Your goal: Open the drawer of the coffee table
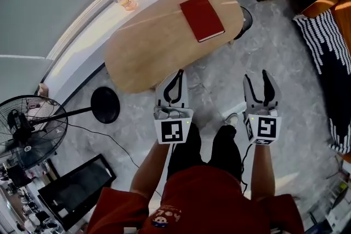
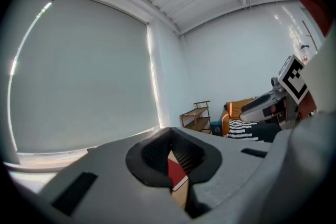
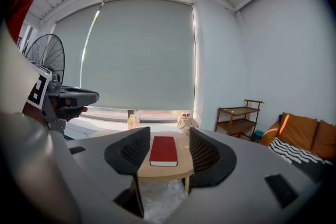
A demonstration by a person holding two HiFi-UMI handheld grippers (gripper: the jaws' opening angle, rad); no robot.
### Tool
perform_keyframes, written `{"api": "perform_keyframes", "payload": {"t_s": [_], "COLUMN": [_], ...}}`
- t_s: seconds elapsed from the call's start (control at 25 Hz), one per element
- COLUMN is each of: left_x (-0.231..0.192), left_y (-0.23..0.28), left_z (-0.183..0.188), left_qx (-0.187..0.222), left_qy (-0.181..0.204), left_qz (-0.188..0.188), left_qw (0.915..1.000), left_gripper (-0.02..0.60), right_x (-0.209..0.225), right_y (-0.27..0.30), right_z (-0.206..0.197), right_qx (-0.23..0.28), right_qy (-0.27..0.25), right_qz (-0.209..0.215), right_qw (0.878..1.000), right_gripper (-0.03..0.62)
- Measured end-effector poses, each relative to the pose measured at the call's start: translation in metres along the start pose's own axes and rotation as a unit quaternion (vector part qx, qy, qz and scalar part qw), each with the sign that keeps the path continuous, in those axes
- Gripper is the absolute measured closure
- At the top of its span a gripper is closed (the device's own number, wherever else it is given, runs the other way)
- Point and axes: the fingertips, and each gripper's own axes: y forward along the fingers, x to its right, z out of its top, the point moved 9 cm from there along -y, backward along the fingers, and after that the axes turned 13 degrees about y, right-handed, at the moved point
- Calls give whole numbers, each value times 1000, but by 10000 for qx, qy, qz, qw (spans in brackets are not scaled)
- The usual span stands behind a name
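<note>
In my left hand-held gripper [image 2: 170, 139] view, the near-together jaws mask the desk [image 2: 180, 194] and the red book [image 2: 175, 172]; only a narrow sliver of each shows. In my right hand-held gripper [image 3: 169, 136] view, the jaws cover both ends of the desk top. No view lets me make out the drawer. In the head view, the fan [image 1: 27, 129] is cut off by the left edge and the striped blanket [image 1: 323, 35] by the right. The bottles [image 1: 127, 1] on the sill are too small to identify.
</note>
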Motion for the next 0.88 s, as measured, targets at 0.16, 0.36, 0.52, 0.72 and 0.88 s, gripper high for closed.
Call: {"api": "perform_keyframes", "payload": {"t_s": [0.16, 0.36, 0.52, 0.72, 0.88], "left_x": [30, 82, 123, 171, 193], "left_y": [11, 31, 41, 54, 70], "left_z": [-61, -177, -274, -383, -457], "left_qx": [-155, -298, -270, -291, -103], "left_qy": [-261, -158, -109, 465, 295], "left_qz": [-116, -470, -636, -1138, -1244], "left_qw": [9995, 9983, 9976, 9920, 9917], "left_gripper": [574, 574, 574, 574, 574], "right_x": [11, 34, 49, 73, 90], "right_y": [20, 51, 76, 118, 157], "right_z": [-63, -172, -272, -379, -439], "right_qx": [-209, -388, -355, -458, -335], "right_qy": [-9, 13, 208, 39, 83], "right_qz": [46, 70, 213, 731, 1102], "right_qw": [9998, 9992, 9989, 9963, 9933], "right_gripper": [373, 373, 373, 382, 379]}}
